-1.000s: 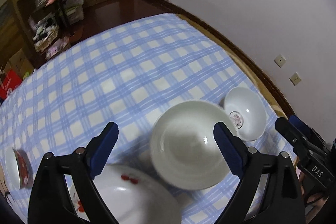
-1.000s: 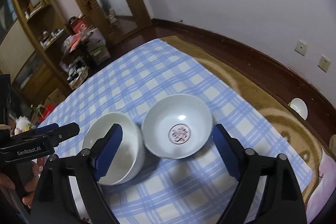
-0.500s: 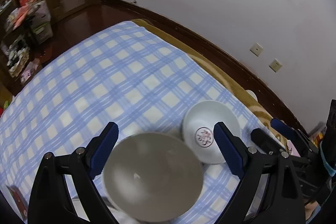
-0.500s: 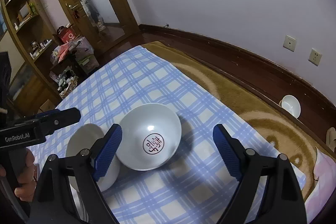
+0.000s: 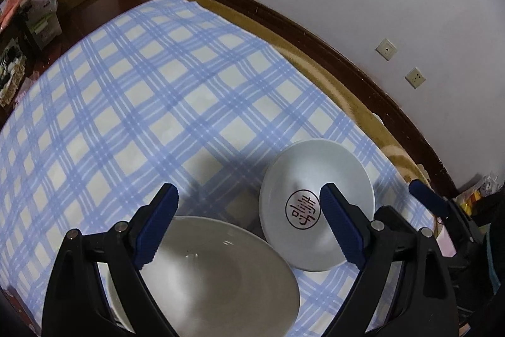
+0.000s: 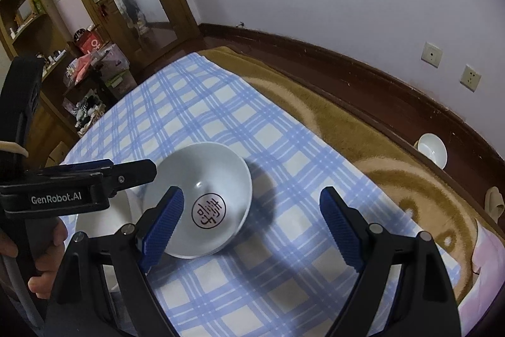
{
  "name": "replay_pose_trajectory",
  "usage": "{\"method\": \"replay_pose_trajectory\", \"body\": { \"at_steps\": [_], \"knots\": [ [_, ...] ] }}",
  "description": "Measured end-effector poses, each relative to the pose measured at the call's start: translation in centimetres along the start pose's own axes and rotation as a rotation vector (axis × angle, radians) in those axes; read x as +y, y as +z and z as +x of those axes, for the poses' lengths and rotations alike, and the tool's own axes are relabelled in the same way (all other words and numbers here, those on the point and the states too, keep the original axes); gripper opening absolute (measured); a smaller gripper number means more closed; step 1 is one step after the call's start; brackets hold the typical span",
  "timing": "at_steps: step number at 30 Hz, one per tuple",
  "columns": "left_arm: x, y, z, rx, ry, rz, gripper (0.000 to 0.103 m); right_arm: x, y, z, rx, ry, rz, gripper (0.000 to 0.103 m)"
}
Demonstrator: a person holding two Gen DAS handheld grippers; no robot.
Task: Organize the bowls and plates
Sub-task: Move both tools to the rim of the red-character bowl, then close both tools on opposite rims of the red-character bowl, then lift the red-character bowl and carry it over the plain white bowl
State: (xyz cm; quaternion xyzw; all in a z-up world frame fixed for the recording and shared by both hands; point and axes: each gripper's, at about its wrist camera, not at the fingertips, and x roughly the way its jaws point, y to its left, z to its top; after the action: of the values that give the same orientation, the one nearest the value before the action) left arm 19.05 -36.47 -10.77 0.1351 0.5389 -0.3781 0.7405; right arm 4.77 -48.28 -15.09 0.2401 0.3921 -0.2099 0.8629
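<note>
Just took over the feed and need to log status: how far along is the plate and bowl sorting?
Nothing looks stacked yet. The stamped bowl and the plain white dish sit side by side on the checked cloth. Nothing is in hand: left gripper and right gripper hang over them, jaws closing on nothing. Grasping and stacking remain.

plate (image 5: 221, 267): lower rim cut off | emblem bowl (image 6: 202, 204): partly behind tongs

Two white bowls (image 5: 317, 204) on checked cloth (image 5: 142, 103), one plate (image 5: 221, 270), one small bowl (image 6: 432, 149) by wall
</note>
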Motion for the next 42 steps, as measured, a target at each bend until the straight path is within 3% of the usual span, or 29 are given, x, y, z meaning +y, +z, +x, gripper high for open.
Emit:
{"method": "replay_pose_trajectory", "body": {
  "at_steps": [8, 10, 13, 19, 20, 21, 31, 42],
  "knots": [
    [-0.9, 0.5, 1.0, 0.037, -0.016, 0.023, 0.071, 0.0, -0.7, 1.9, 0.085, 0.044, 0.025, 0.071],
    [-1.0, 0.6, 1.3, 0.051, -0.012, 0.027, 0.055, 0.0, -0.8, 2.2, 0.101, 0.048, 0.032, 0.067],
    [-1.2, 0.9, 2.1, 0.085, -0.019, 0.02, 0.04, 0.0, -1.0, 2.8, 0.132, 0.054, 0.049, 0.058],
    [-1.9, 1.0, 3.2, 0.122, -0.01, 0.049, 0.02, -0.4, -1.3, 3.7, 0.178, 0.082, 0.077, 0.031],
    [-2.0, 1.0, 3.3, 0.122, -0.004, 0.052, 0.019, -0.4, -1.3, 3.8, 0.183, 0.1, 0.081, 0.023],
    [-2.0, 1.0, 3.4, 0.119, 0.01, 0.056, 0.017, -0.5, -1.3, 3.9, 0.185, 0.107, 0.085, 0.021],
    [-2.6, 0.6, 2.5, 0.098, 0.014, 0.05, 0.011, -0.4, -0.5, 2.5, 0.109, 0.037, 0.057, 0.015],
    [-3.3, 0.6, -1.6, 0.019, 0.04, 0.056, 0.011, 0.0, 0.7, -0.7, 0.016, 0.073, 0.054, 0.013]
  ]
}}
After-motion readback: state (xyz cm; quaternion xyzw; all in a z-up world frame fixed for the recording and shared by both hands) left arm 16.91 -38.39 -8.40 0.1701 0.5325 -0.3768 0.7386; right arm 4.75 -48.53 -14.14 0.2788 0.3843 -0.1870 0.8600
